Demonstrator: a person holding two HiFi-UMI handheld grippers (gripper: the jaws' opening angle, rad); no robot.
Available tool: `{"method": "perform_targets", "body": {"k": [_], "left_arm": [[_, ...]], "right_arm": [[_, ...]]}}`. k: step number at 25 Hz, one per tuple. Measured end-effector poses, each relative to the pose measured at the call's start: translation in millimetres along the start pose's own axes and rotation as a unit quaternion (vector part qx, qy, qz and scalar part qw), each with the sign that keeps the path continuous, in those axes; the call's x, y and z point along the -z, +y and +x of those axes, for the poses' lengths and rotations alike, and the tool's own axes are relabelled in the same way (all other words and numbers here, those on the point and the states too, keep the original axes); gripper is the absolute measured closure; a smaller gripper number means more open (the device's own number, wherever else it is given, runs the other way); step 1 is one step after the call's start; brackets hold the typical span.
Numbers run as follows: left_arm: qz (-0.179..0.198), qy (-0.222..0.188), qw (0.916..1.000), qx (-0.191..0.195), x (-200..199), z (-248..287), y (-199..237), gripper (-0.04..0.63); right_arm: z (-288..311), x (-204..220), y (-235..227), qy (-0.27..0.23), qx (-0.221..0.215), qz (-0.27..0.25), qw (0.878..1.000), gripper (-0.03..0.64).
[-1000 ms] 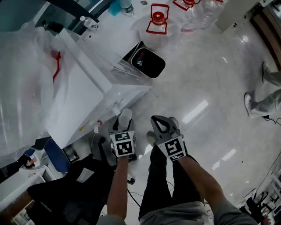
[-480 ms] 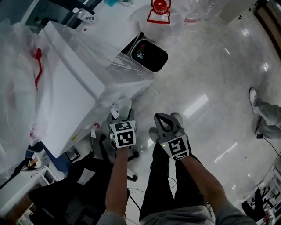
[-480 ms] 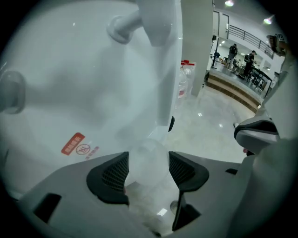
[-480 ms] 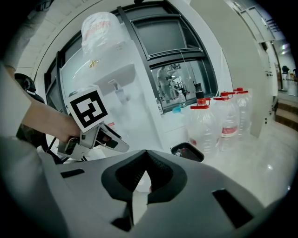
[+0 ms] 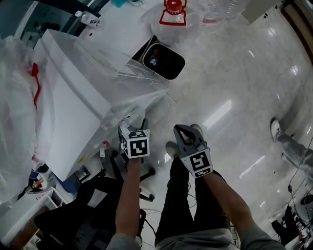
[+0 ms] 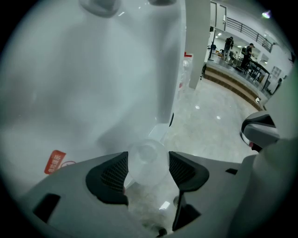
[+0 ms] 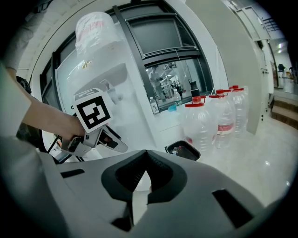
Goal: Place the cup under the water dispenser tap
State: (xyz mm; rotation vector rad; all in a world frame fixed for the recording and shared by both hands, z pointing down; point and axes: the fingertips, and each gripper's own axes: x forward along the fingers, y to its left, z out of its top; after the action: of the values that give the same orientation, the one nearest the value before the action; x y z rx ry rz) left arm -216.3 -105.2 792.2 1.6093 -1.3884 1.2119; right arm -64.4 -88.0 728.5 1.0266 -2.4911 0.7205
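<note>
Mid-approach: the left gripper (image 6: 148, 169) pinches the cup (image 6: 148, 155) close beside the dispenser (image 6: 93, 74); the right gripper (image 7: 145, 179) is pressed together, empty. Next: settle the cup under the tap (image 6: 98, 5), seemingly overhead.

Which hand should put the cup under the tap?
Left. The left gripper holds the cup between its jaws, right beside the dispenser. The right gripper is shut and empty, and it is farther from the dispenser.
</note>
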Motion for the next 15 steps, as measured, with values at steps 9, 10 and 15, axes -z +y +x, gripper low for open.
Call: {"method": "perform_targets", "body": {"k": [9,10,15], "left_arm": [[0.036,-0.007,0.9993,-0.007,-11.4,4.6,-1.6,0.319],[0.040,-0.008,0.9992,-0.007,-12.2,4.8,-2.1,0.318],[0.067,-0.006,0.9977,-0.011,-7.5,6.9,-6.4,0.309]], "right_arm": [[0.2,5.6,-5.0,0.007,0.001,0.003,1.000,0.606],[0.6,5.4,-5.9,0.006,0.002,0.006,1.000,0.606],[0.4,5.8,-7.0,0.005,0.004,0.010,1.000,0.606]]}}
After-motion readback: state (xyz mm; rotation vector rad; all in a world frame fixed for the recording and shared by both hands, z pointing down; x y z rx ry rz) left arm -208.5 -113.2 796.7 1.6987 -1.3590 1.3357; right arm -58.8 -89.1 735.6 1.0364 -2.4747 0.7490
